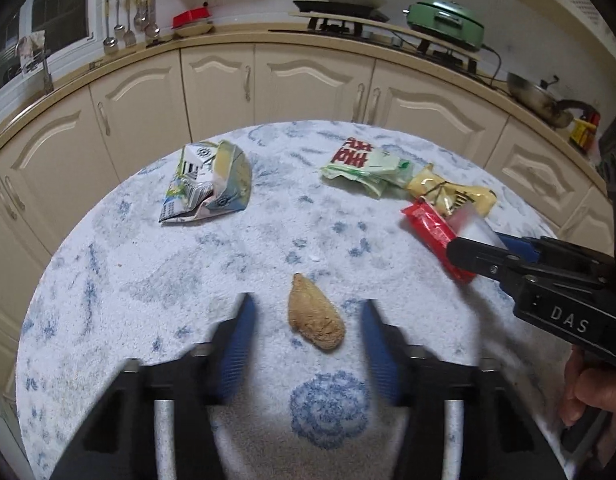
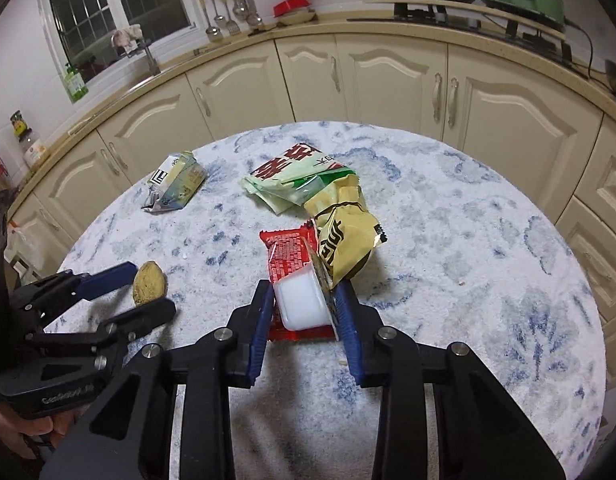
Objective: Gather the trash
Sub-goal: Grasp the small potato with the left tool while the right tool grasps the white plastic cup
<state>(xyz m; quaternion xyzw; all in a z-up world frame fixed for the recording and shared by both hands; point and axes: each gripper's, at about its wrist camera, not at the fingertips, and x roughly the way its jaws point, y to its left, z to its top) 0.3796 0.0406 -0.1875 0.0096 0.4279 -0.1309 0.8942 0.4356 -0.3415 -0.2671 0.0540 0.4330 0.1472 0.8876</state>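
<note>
- surface (image 2: 467,240): round, white cover with blue pattern
- crushed carton (image 1: 206,184) far left, alone
- brown lump (image 1: 316,320) near front, alone
- green-white packet (image 2: 296,184), tan wrapper (image 2: 347,240), red wrapper (image 2: 292,256) with white tray (image 2: 304,300): one overlapping cluster, right side

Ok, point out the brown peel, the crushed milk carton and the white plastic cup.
brown peel (image 1: 316,322), left wrist view, middle.
crushed milk carton (image 1: 208,184), left wrist view, creased front.
white plastic cup (image 2: 302,300), right wrist view, side wall.

Brown husk (image 1: 316,322), crushed carton (image 1: 207,183), green bag (image 1: 361,168), yellow wrapper (image 2: 345,236), red-wrapped white tray (image 2: 302,296) strewn on table.
</note>
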